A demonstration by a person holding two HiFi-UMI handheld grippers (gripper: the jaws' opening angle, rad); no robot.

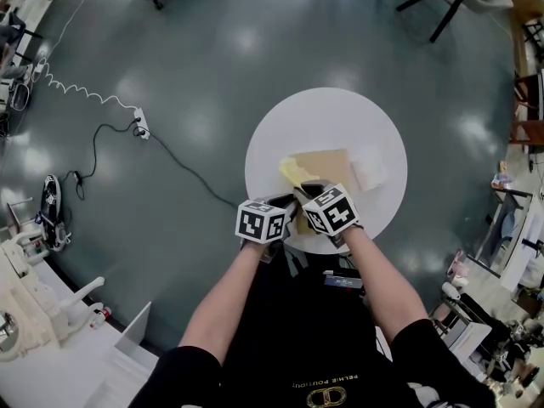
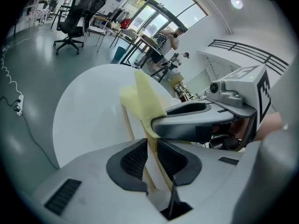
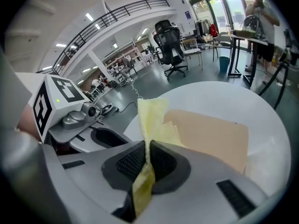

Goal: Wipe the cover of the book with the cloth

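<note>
Yellow cloth (image 3: 152, 118) in both jaws, by book (image 3: 212, 134)

Both bare forearms, the left (image 1: 223, 300) and the right (image 1: 387, 279), reach forward and converge, so the two grippers sit side by side and nearly touch, marker cubes up. The left gripper (image 2: 152, 146) has its jaws drawn together to a narrow slit, with an edge of the yellow cloth (image 3: 152, 118) pinched between the pads. The right gripper (image 3: 147, 150) crosses just ahead of the left jaws, and its own jaws are clamped on the same cloth, which stands up beyond the tips and hangs out behind them.
</note>
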